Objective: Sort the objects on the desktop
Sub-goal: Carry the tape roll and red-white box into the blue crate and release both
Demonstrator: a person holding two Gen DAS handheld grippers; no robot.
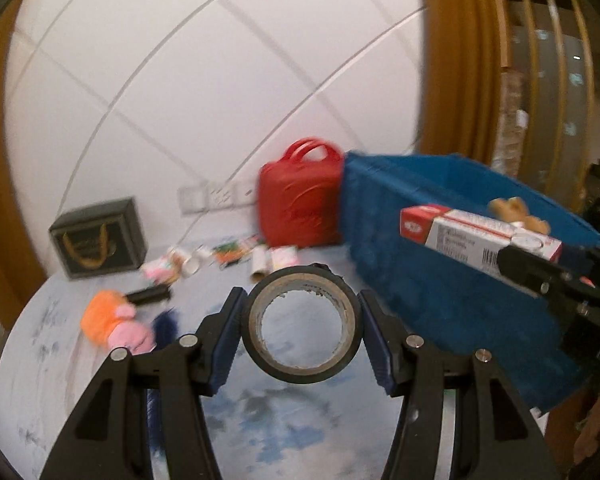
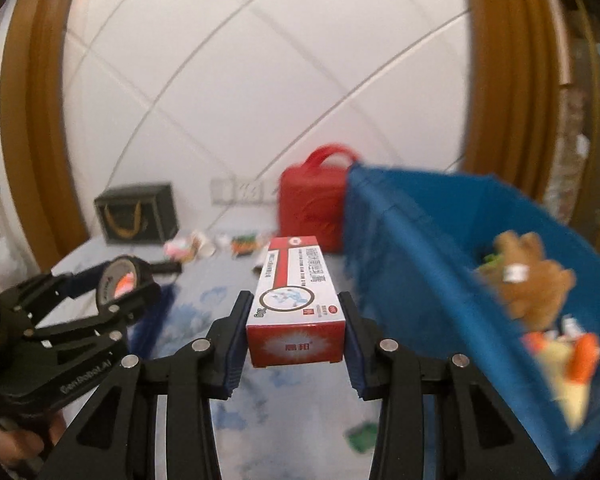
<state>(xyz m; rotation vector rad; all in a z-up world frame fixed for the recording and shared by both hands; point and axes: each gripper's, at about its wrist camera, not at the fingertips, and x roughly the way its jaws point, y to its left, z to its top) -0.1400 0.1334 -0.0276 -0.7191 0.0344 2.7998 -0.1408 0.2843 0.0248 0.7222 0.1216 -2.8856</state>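
While both tools hang above the table, the left gripper (image 1: 300, 330) clamps a roll of black tape (image 1: 301, 325) between its blue pads, the roll's open hole facing the camera. The right gripper (image 2: 296, 328) pinches a red and white carton (image 2: 294, 296) by its near end, close beside the blue fabric bin (image 2: 404, 264). A brown teddy bear (image 2: 528, 276) lies inside that bin. Below is a pale table (image 1: 292, 420) with blue cloud-like blotches, backed by a white tiled wall (image 1: 204, 80). A red case (image 1: 300, 204) and a dark bag (image 1: 100, 236) stand at the far edge; an orange and pink soft toy (image 1: 116, 322) lies at left. The carton's long axis points straight away from the right gripper, toward the red case.
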